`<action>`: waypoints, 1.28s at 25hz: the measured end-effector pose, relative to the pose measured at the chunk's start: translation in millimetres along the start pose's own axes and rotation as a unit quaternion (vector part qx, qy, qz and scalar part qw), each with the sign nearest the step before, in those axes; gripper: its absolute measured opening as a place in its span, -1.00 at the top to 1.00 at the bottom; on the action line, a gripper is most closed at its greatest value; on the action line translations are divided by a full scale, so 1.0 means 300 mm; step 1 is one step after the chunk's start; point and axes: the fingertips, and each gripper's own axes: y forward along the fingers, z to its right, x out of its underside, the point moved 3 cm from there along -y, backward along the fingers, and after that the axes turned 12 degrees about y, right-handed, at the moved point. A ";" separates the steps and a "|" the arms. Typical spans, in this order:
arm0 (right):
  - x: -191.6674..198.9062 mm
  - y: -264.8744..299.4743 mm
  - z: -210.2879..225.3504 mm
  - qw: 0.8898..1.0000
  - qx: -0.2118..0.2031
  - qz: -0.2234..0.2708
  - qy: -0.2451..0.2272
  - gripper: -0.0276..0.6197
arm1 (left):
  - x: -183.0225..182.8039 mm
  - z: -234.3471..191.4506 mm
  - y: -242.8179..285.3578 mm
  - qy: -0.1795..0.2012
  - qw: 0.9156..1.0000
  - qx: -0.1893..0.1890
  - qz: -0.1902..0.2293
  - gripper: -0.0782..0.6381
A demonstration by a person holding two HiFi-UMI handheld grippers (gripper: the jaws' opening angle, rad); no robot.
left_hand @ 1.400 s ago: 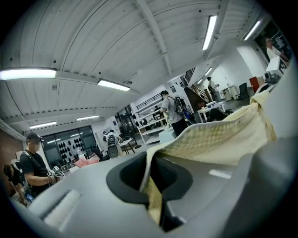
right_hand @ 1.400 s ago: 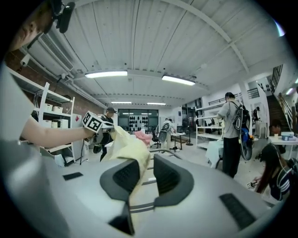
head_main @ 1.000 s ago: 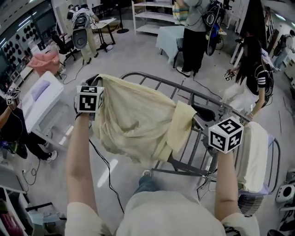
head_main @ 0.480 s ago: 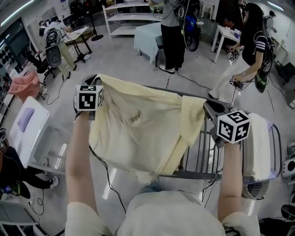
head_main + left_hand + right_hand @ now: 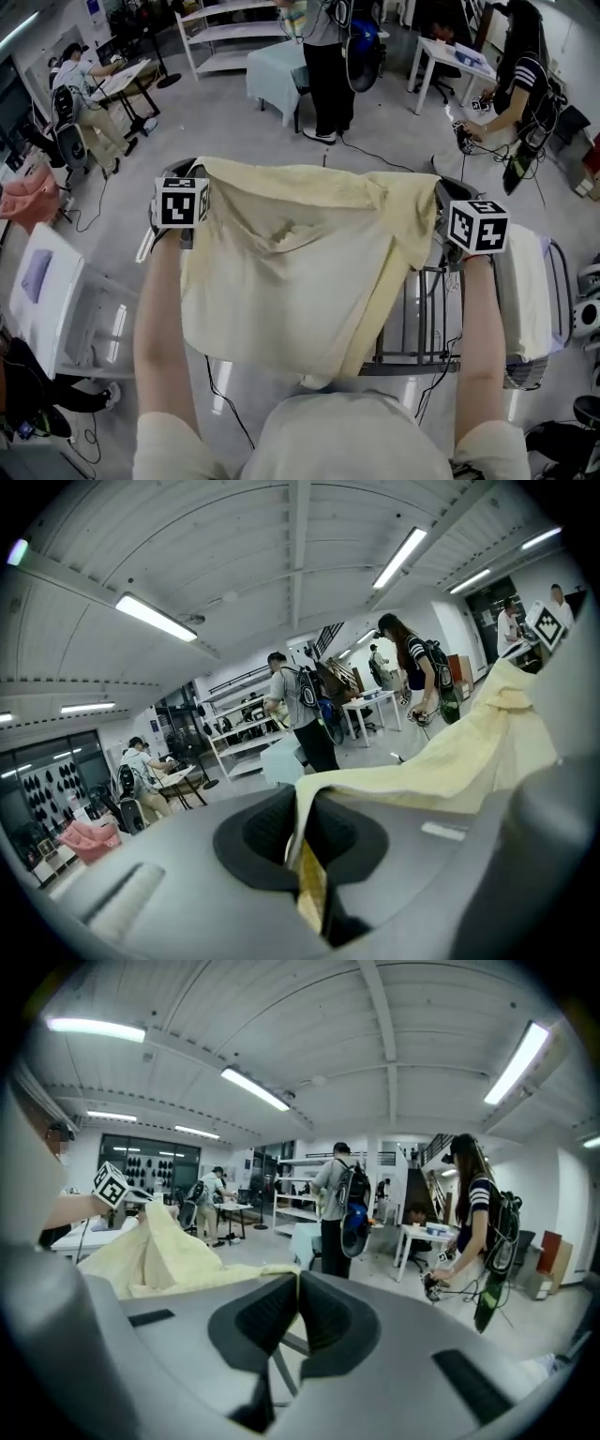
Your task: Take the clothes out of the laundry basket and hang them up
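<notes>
Left gripper [image 5: 185,173] jaws clamped on one top corner of pale yellow garment [image 5: 291,272], right gripper [image 5: 450,192] jaws pinching the opposite corner, garment stretched wide between them, grey drying rack [image 5: 412,323] below, white towel [image 5: 525,291] draped at its right, people standing beyond

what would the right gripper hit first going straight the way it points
Past the yellow cloth held by the right gripper, the way looks free over open floor, then probably the pale blue draped table, though depth is unclear.
</notes>
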 end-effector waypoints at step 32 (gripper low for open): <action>0.257 0.531 0.298 0.984 0.133 -0.114 0.036 0.68 | 0.301 0.142 0.572 -0.037 0.987 0.073 -0.137 0.08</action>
